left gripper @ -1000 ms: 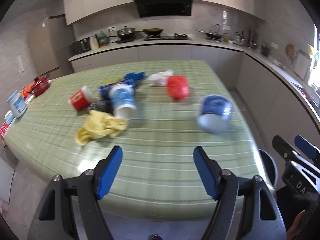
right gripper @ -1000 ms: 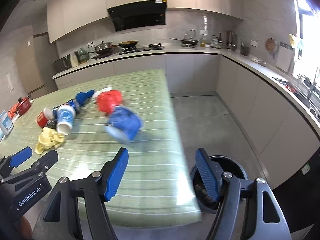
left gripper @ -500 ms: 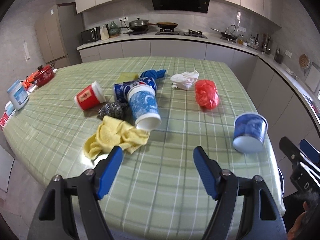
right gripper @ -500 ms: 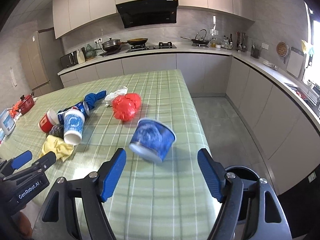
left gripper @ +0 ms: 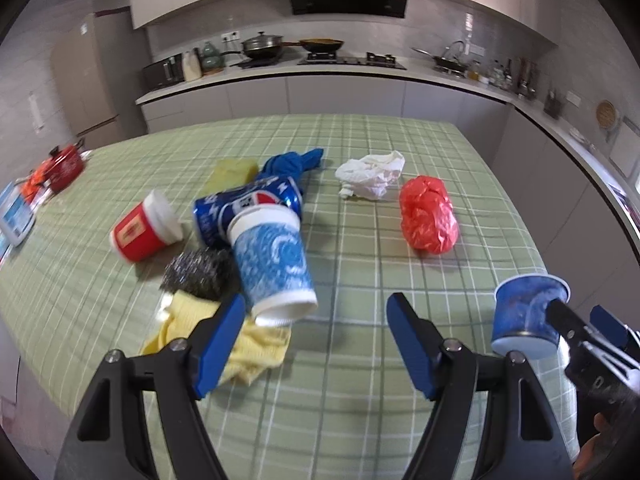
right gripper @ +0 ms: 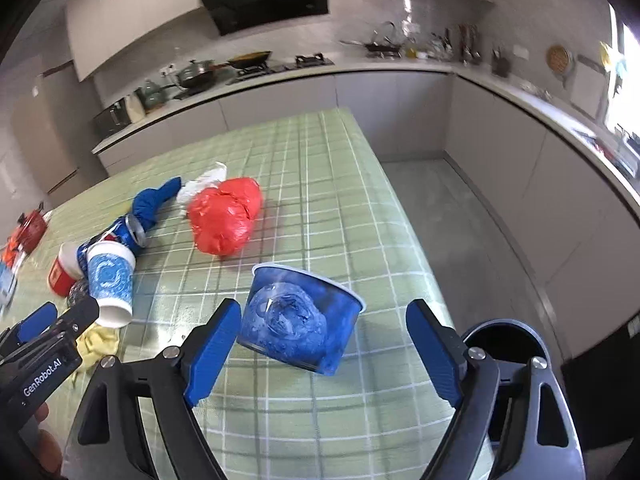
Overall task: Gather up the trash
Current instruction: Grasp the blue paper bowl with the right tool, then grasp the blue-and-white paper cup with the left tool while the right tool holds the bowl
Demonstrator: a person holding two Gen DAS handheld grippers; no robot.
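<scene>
1. Closing on the blue paper bowl (right gripper: 298, 322) is the step in hand, by my judgement: the right hand-held gripper (right gripper: 322, 354) has its jaws wide apart, and the bowl lies tipped on the green checked worktop (right gripper: 320, 208), near its right-hand edge and between the jaws.
2. Centre the bowl's wall between both pads before squeezing. The left pad sits just beside the bowl; the right pad stands well apart from it.
3. Squeeze gently. Thin paper probably buckles, and a tapered wall may slip forward out of the pads.
4. Carry the bowl to the round dark bin (right gripper: 506, 340) on the floor, just past the worktop's corner.
5. The left hand-held gripper (left gripper: 316, 334) is also spread apart and holds nothing. It hovers before the upturned blue-and-white cup (left gripper: 274, 258), which touches the yellow cloth (left gripper: 244, 350) and the steel scourer (left gripper: 196, 270).
6. Other items remain on the worktop: the blue can (left gripper: 246, 206), the red cup (left gripper: 144, 226), the red plastic bag (left gripper: 428, 216), the white tissue (left gripper: 370, 178) and the blue cloth (left gripper: 294, 162).
7. Compared with half a second ago, the bowl looms larger in the right wrist view and has entered the jaw gap. In the left wrist view the cup cluster has likewise drawn closer. Both jaw openings are unchanged.
</scene>
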